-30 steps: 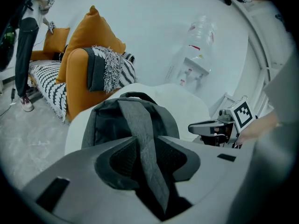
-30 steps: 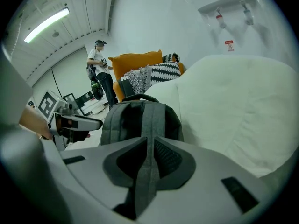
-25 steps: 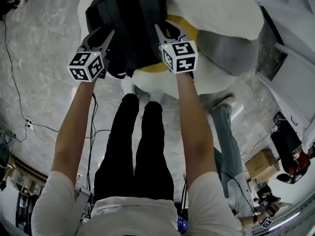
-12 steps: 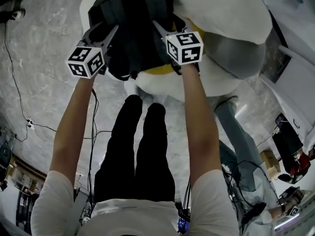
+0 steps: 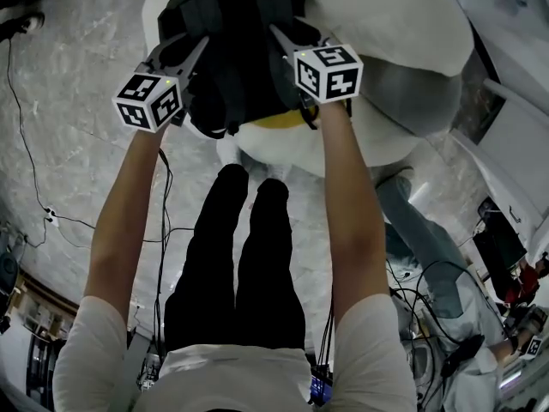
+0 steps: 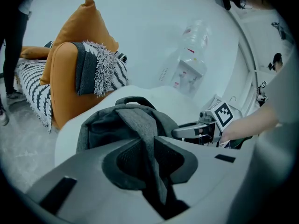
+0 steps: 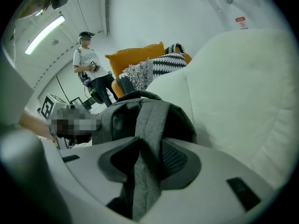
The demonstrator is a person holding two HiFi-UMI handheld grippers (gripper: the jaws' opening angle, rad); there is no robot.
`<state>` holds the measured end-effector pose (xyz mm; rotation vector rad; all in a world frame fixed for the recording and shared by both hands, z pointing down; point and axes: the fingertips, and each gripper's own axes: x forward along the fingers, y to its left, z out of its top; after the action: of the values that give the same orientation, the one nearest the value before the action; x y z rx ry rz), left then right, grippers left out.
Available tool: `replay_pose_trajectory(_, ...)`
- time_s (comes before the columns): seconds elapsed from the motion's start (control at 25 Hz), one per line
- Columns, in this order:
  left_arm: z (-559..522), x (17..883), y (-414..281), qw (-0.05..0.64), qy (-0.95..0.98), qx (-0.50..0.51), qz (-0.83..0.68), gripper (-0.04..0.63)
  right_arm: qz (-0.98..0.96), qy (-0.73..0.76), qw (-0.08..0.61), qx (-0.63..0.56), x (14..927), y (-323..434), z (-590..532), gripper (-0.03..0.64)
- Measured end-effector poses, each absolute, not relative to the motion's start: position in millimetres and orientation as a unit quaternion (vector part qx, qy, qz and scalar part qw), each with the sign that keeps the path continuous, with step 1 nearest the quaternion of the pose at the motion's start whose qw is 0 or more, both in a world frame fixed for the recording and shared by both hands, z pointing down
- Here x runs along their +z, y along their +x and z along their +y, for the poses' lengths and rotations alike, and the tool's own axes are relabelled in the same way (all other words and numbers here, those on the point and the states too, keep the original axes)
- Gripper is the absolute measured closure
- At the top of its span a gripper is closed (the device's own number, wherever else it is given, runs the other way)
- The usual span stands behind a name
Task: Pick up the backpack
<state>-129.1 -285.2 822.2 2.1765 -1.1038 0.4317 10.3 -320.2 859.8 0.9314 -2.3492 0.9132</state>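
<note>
The left tool [image 5: 182,51], at nine o'clock of the backpack [image 5: 240,50], has just been closing and pinches the left strap [image 6: 145,125] between its pads. At three o'clock the right tool [image 5: 294,41] has closed likewise on the right strap [image 7: 149,125]. The backpack lies on the white sofa [image 5: 386,15] at twelve o'clock, and a grip on both straps should lift it level.

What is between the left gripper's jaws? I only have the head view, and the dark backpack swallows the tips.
Observer: The left gripper view shows a grey shoulder strap of the backpack between the jaws of the left gripper; they have just been closing and now pinch it.
Operator: And the right?
Observer: The right gripper has just been closing too; its pads clamp a second strap.
</note>
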Motion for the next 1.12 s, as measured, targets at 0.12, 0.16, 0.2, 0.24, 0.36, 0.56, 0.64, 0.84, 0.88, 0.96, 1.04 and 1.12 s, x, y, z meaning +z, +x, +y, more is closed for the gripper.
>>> replay_pose_trajectory(0.12, -286, 817, -127, 0.323, 0.832, 0.166, -0.42, 0.538, -0.85, 0.335, 0.222, 0.34, 855, 13, -316, 0.506)
replay_pose_trajectory(0.16, -286, 815, -128, 0.321, 0.832, 0.167, -0.421, 0.541, -0.851, 0.333, 0.222, 0.34, 852, 12, -315, 0.514)
replay_pose_trajectory(0.2, -285, 813, -128, 0.32, 0.832, 0.168, -0.422, 0.544, -0.852, 0.332, 0.222, 0.339, 848, 12, -314, 0.52)
replay_pose_trajectory(0.24, -285, 809, -127, 0.319, 0.831, 0.167, -0.423, 0.548, -0.853, 0.331, 0.221, 0.338, 844, 12, -313, 0.528)
replay_pose_trajectory(0.36, -284, 796, -123, 0.315, 0.832, 0.162, -0.427, 0.555, -0.855, 0.329, 0.215, 0.338, 828, 15, -310, 0.546)
replay_pose_trajectory(0.56, -271, 775, -125, 0.303, 0.835, 0.167, -0.428, 0.557, -0.856, 0.332, 0.209, 0.336, 804, 15, -295, 0.559)
replay_pose_trajectory(0.64, -265, 767, -126, 0.301, 0.835, 0.169, -0.428, 0.557, -0.857, 0.335, 0.207, 0.333, 794, 15, -291, 0.563)
replay_pose_trajectory(0.84, -254, 746, -126, 0.297, 0.835, 0.17, -0.431, 0.558, -0.857, 0.34, 0.199, 0.331, 769, 16, -281, 0.571)
replay_pose_trajectory(0.88, -252, 742, -124, 0.295, 0.836, 0.171, -0.431, 0.56, -0.857, 0.342, 0.196, 0.331, 764, 17, -279, 0.572)
replay_pose_trajectory(0.96, -248, 735, -123, 0.29, 0.837, 0.174, -0.43, 0.56, -0.856, 0.346, 0.194, 0.332, 756, 20, -273, 0.574)
replay_pose_trajectory(1.04, -243, 728, -124, 0.286, 0.838, 0.176, -0.431, 0.561, -0.854, 0.348, 0.196, 0.332, 750, 20, -265, 0.577)
replay_pose_trajectory(1.12, -237, 719, -126, 0.284, 0.838, 0.175, -0.432, 0.561, -0.854, 0.349, 0.195, 0.333, 741, 18, -258, 0.577)
